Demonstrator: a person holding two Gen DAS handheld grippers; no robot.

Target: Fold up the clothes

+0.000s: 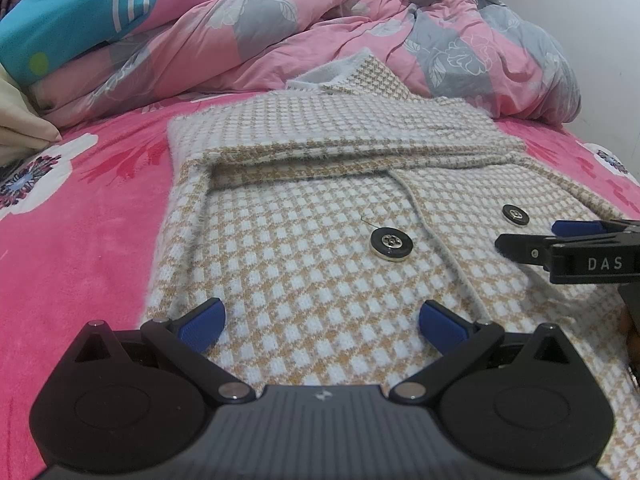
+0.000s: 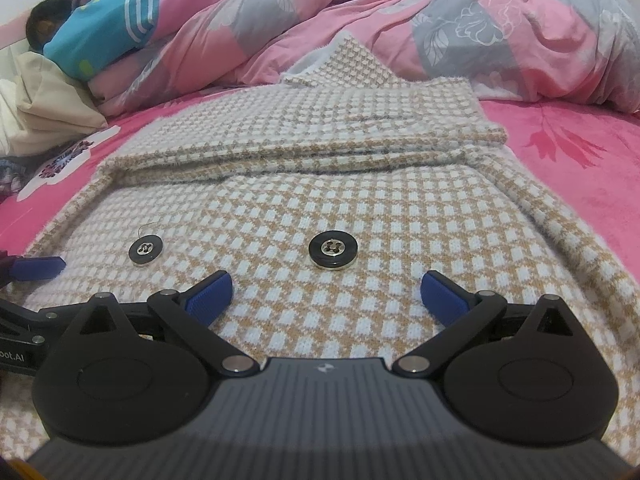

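A tan-and-white houndstooth knit coat (image 1: 320,248) lies flat on the bed, spread over a bright pink floral sheet (image 1: 80,240); its far part is folded across in a thick band, with a collar corner sticking up beyond the fold against the heaped pink-and-grey quilt (image 1: 360,24). Two black buttons with metal centres sit on the near panel: one button (image 1: 391,243) near the front edge seam, the second button (image 1: 516,215) further to the right in the left wrist view. Left gripper (image 1: 322,322): fingers spread wide, blue pads (image 1: 202,326) apart with only coat fabric visible between them, nothing gripped; whether the tips touch the knit cannot be told. Right gripper (image 2: 326,300): fingers likewise spread wide, blue pads (image 2: 444,296) well apart, hovering low over the near panel just short of the closer button, nothing held. In the left wrist view the right gripper comes in from the right edge, its black finger and blue pad close to the second button. In the right wrist view a blue pad of the left gripper shows at the left edge near the coat's side. A blue garment with white stripes (image 1: 76,8) rests on the quilt at far left, and a cream cloth (image 2: 48,104) lies at the left side of the bed.
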